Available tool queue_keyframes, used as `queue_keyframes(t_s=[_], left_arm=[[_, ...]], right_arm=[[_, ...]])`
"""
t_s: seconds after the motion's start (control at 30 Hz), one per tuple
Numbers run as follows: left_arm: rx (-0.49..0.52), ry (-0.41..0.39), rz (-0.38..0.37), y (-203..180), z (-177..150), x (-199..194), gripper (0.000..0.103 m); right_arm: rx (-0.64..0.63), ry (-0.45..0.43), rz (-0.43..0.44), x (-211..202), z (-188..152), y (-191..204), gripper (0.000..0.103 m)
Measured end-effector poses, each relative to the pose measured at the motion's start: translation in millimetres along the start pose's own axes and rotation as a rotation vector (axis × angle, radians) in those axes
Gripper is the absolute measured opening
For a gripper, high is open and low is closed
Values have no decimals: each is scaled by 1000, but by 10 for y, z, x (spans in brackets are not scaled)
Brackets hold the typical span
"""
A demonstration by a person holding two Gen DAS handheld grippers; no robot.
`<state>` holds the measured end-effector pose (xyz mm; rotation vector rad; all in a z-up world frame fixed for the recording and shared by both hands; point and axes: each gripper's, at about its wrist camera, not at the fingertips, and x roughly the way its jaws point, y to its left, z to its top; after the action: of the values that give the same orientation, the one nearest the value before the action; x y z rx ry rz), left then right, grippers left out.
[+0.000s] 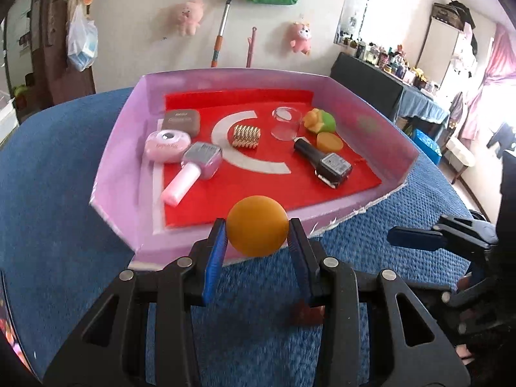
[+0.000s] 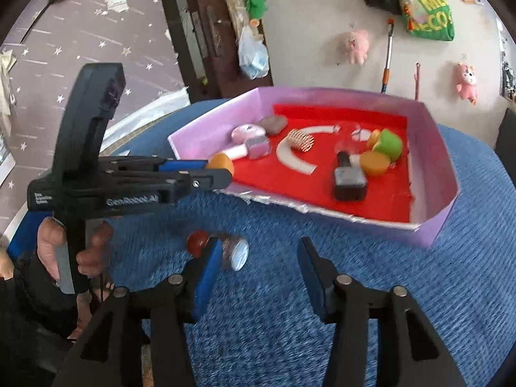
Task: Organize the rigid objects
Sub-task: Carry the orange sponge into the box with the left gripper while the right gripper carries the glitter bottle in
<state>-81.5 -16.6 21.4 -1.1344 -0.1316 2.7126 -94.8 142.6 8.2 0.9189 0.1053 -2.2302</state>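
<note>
Right gripper (image 2: 261,254) jaws apart, half hiding a blurred red-capped bottle (image 2: 222,248).

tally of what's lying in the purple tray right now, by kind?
Nail polish bottles: 2, pink-capped and dark
Compact cases: 2, pink and brown
Gold spiral piece: 1
Clear cup: 1
Orange disc: 1
Yellow-green toy: 1
Total: 8

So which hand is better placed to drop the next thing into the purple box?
Left. The left gripper is shut on the orange ball right at the near rim of the purple box. The right gripper is open and empty, above the blue cloth near a small jar.
</note>
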Motion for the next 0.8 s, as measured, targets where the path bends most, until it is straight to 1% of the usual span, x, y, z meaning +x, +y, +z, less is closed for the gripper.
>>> queue_keyframes(t_s=[0.03, 0.1, 0.13, 0.2, 0.27, 0.33, 0.4, 0.5, 0.53, 0.57, 0.6, 0.63, 0.67, 0.7, 0.77, 0.8], left_arm=[[-10, -17, 9, 10, -21, -57, 36], [-19, -57, -7, 9, -44, -221, 36], [-15, -65, -10, -4, -60, -280, 36], [0, -53, 15, -36, -112, -307, 37], [8, -19, 31, -13, -196, -243, 37], [-11, 28, 39, 60, -279, -131, 37], [-41, 57, 35, 153, -341, -18, 37], [-47, 50, 29, 190, -364, 20, 37], [-45, 52, 30, 186, -358, 30, 39], [-42, 55, 25, 180, -351, 39, 47], [-42, 54, 18, 175, -349, 40, 52], [-42, 52, 18, 168, -346, 45, 60], [-39, 48, 25, 159, -344, 49, 62], [-34, 48, 28, 154, -344, 52, 62], [-29, 46, 30, 141, -352, 53, 62], [-25, 44, 31, 136, -357, 52, 62]], right_arm=[[2, 10, 14, 26, -23, 33, 64], [-11, 18, 26, 75, -45, 118, 65], [-25, 18, 18, 109, -49, 166, 65], [-24, 22, 18, 191, -29, 198, 66], [-18, 28, 27, 254, -5, 218, 67], [-41, 29, 12, 305, 12, 283, 69], [-60, 38, 3, 350, 11, 331, 69], [-85, 50, -12, 407, -3, 403, 69], [-95, 54, -18, 421, -9, 428, 70], [-100, 56, -21, 439, -10, 437, 70], [-105, 57, -26, 447, -10, 452, 71], [-109, 56, -35, 457, -13, 461, 71], [-110, 55, -44, 466, -15, 462, 71], [-108, 55, -49, 477, -15, 458, 71], [-100, 65, -51, 501, -14, 438, 62], [-101, 68, -52, 511, -18, 435, 62]])
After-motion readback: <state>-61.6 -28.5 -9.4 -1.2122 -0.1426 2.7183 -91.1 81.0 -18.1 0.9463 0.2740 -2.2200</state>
